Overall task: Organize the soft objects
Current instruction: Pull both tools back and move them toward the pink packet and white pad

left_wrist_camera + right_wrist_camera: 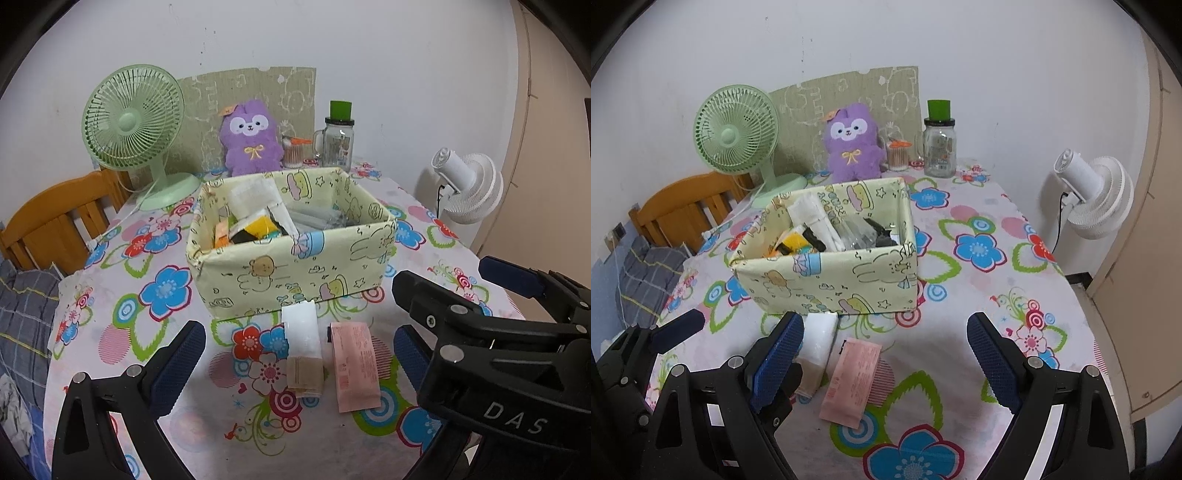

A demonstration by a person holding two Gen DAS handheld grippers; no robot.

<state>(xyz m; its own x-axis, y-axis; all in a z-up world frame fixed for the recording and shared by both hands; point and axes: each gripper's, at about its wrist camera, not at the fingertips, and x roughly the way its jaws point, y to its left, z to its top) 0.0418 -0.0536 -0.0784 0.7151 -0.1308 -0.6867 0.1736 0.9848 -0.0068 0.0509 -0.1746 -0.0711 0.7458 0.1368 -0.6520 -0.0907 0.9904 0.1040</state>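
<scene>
Hovering over the flowered table [155, 369], both tongs stand wide apart with nothing between their blue pads. Between the fingers of the left tongs [299, 358] lie a white packet [303, 332] and a pink packet [354, 365] side by side, flat on the cloth. The right tongs [886, 362] hang just right of the left ones, with the pink packet lying by their left finger. Just beyond both tongs stands a pale yellow box [295, 273] holding more packets, and behind it a purple plush toy [251, 140]
</scene>
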